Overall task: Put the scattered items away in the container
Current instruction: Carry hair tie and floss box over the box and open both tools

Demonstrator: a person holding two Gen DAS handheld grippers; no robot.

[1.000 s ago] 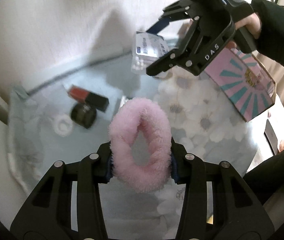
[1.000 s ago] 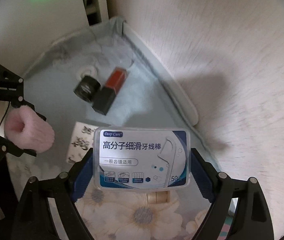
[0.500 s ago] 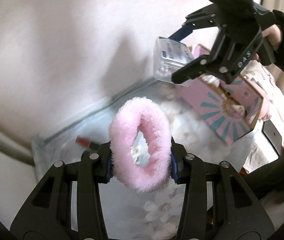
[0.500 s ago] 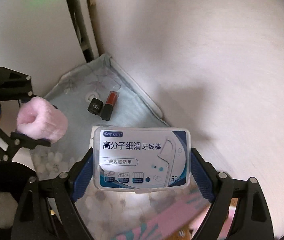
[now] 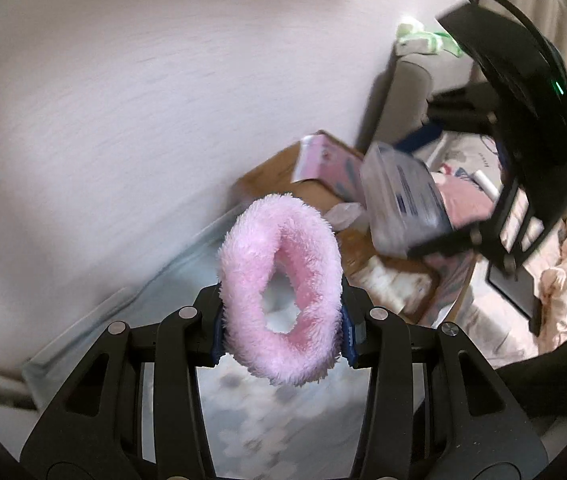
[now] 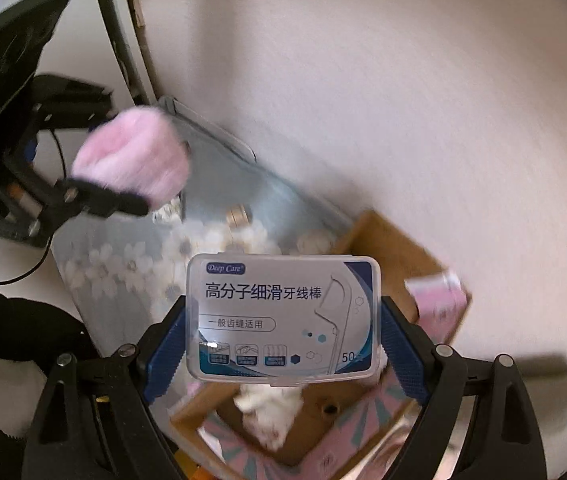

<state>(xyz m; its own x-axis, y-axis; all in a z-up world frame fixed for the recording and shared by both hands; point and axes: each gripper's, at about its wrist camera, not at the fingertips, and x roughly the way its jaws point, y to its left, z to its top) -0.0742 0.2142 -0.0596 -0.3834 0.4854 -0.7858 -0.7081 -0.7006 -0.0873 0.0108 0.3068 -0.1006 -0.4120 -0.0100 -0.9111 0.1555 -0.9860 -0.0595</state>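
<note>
open cardboard box (image 6: 367, 240), white fluffy item (image 6: 271, 408) inside

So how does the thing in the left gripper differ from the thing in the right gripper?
The pink fluffy ring in the left gripper is soft and squeezed narrow; the floss pick box in the right gripper is hard clear plastic. The ring is plain; the box carries a printed label. Both are held in the air near the cardboard box.
</note>
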